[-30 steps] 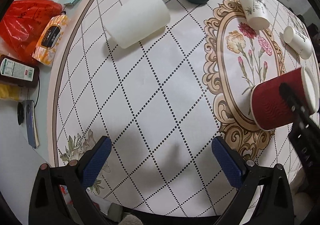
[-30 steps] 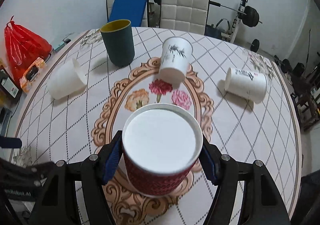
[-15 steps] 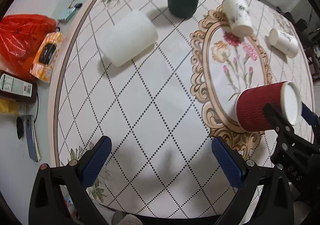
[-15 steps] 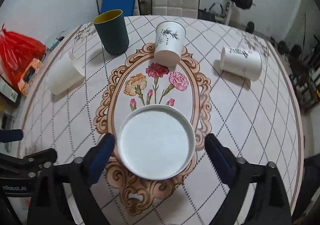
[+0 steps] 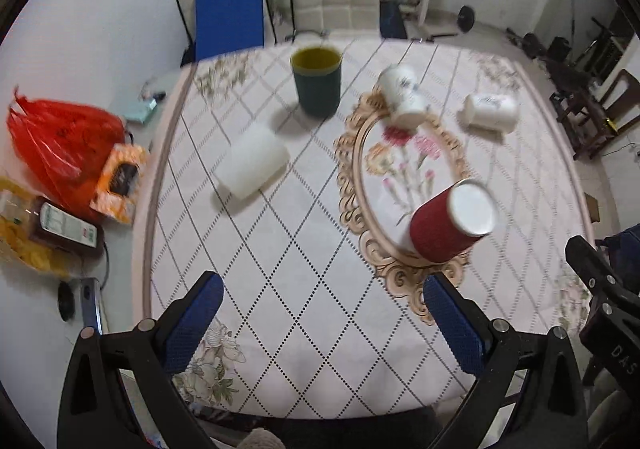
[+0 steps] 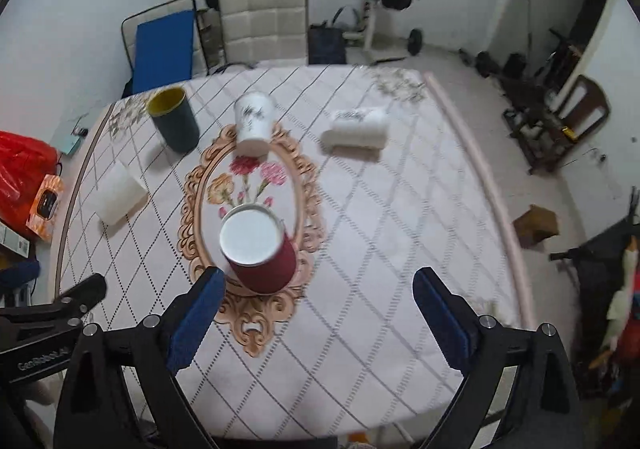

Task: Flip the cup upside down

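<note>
The red ribbed paper cup [image 5: 448, 227] stands upside down on the table's oval flower pattern, white base up; it also shows in the right wrist view [image 6: 258, 251]. My right gripper [image 6: 316, 315] is open and empty, drawn back above the table's near edge, with the cup ahead of its left finger. My left gripper [image 5: 320, 321] is open and empty over the near left part of the table, apart from the cup.
A dark green cup [image 5: 317, 83] stands upright at the back. Two white printed cups [image 5: 402, 97] [image 5: 488, 113] and a plain white cup [image 5: 252, 161] lie on their sides. A red bag [image 5: 60, 145] and packets sit left of the table [image 5: 280, 249].
My right gripper opened, let go of the red cup and pulled back and up. The cup now stands alone upside down. My left gripper also rose and drew back.
</note>
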{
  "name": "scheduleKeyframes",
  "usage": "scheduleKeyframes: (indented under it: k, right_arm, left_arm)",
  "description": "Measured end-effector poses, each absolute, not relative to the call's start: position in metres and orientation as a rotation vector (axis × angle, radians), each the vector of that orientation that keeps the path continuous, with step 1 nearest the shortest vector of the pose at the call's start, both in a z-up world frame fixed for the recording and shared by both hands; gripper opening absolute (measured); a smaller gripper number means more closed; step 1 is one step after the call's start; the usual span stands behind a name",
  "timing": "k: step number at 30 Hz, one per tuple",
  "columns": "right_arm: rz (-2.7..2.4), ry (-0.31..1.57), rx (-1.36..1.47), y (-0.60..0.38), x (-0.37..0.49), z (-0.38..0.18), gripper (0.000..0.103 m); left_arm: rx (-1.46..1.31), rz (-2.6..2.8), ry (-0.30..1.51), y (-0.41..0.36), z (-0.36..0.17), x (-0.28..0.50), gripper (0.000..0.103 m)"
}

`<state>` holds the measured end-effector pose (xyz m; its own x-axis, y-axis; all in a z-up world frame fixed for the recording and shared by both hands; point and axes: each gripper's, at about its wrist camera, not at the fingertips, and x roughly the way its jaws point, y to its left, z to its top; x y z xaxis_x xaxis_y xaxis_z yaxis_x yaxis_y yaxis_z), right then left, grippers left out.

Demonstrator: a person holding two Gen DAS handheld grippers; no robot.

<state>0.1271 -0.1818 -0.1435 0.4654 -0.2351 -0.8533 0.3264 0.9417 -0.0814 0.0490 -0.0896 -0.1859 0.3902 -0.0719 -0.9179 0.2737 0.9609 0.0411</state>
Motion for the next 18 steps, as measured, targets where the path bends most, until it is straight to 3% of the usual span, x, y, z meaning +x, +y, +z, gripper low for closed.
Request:
scheduleKeyframes:
  k: [9,18]
  right_arm:
    - [-0.360,0.969,0.061,-0.184,0.059,-0.043,0.097]
    - [-0.297,0.885,0.092,-0.186,-0.005,0.042,0.099]
  left_arm:
    - [0.162,-0.227,1.022,-0.091,-0.079,-0.008,0.102]
    - [0.123,-0.223,0.974,-0.091,-0.015,-0.059,0.102]
